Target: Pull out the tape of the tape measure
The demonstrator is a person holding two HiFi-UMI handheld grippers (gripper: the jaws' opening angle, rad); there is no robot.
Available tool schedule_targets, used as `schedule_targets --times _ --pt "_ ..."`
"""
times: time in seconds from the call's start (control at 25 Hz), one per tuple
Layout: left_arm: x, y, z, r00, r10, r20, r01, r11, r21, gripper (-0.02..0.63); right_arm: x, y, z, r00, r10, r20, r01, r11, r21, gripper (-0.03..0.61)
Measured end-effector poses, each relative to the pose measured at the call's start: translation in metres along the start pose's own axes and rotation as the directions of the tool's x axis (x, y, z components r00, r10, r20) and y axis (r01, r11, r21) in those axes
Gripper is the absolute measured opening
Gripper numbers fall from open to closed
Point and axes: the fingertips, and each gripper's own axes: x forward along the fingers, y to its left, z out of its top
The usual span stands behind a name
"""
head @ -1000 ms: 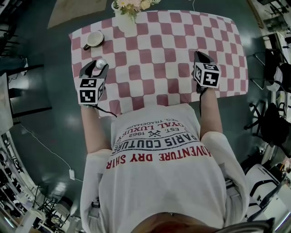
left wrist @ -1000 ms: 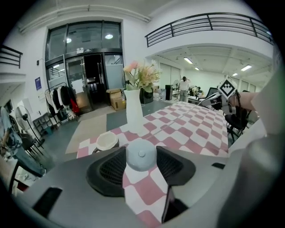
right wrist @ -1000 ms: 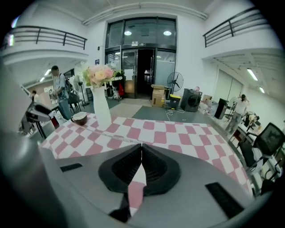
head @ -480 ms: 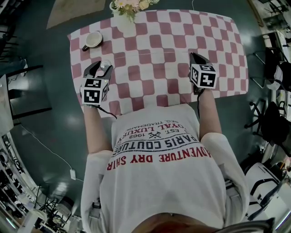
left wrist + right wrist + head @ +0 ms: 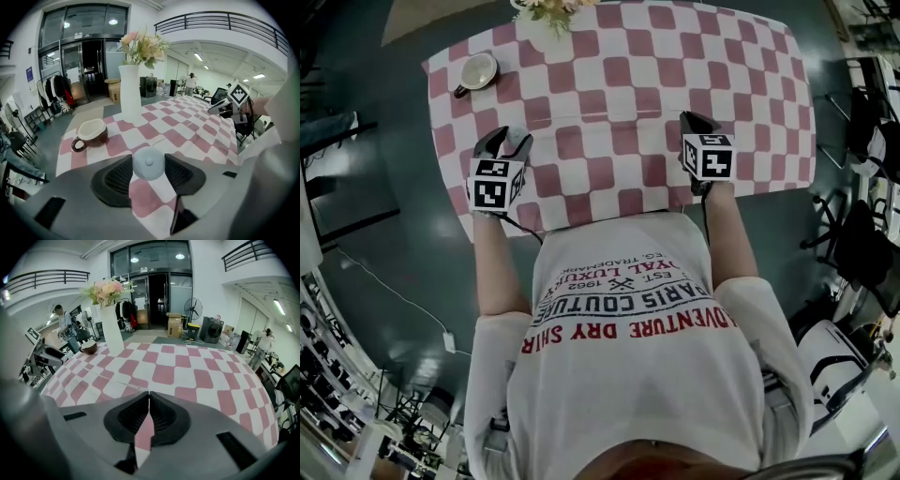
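A small round pale-blue tape measure point(image 5: 148, 162) sits between the jaws of my left gripper point(image 5: 507, 142), and both pads press on its sides. It hangs just above the pink-and-white checked table point(image 5: 628, 94), near the table's front left. No tape shows outside the case. My right gripper point(image 5: 695, 123) is over the table's front right, about a forearm's length away. In the right gripper view its jaws point(image 5: 149, 397) are shut tip to tip with nothing between them.
A brown-and-white cup point(image 5: 476, 72) stands at the table's far left, and a white vase of flowers point(image 5: 546, 11) stands at the far edge. Beyond the table are dark floor, chairs at the right, and a person in the background.
The head view has shifted, so the table sits higher and further left. The right gripper has drifted slightly left. The left gripper's hold on the tape measure looks the same.
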Motion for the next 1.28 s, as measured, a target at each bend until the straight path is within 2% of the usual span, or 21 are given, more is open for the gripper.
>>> schedule_targets --times 0.28,0.48,0.84,1.16,1.24,1.28 --pt "0.037 -0.007 -0.027 0.997 -0.021 -0.079 0.017 0.999 -0.051 0.230 0.031 -0.007 -0.029 0.995 0.014 -0.095 -0.015 1.000 -0.006 0.032" --pt "0.057 -0.010 -0.042 0.993 -0.028 -0.117 0.019 0.997 -0.075 0.230 0.048 -0.011 -0.044 0.992 0.022 -0.126 -0.024 1.000 -0.019 0.032" --pt "0.072 -0.012 -0.054 0.986 -0.020 -0.163 0.011 0.998 -0.056 0.232 0.057 -0.014 -0.053 0.989 0.014 -0.150 -0.018 0.999 -0.031 0.033" --pt "0.074 -0.013 -0.054 0.989 -0.016 -0.147 0.010 0.999 -0.039 0.236 0.057 -0.016 -0.053 0.988 -0.005 -0.156 0.000 0.999 -0.035 0.034" --pt "0.074 -0.011 -0.054 0.990 -0.007 -0.138 0.001 0.999 -0.040 0.246 0.056 -0.019 -0.053 0.988 -0.026 -0.152 0.022 0.999 -0.033 0.062" --pt "0.074 -0.010 -0.054 0.991 -0.001 -0.135 -0.004 0.999 -0.039 0.282 0.056 -0.021 -0.052 0.988 -0.034 -0.149 0.030 0.999 -0.029 0.088"
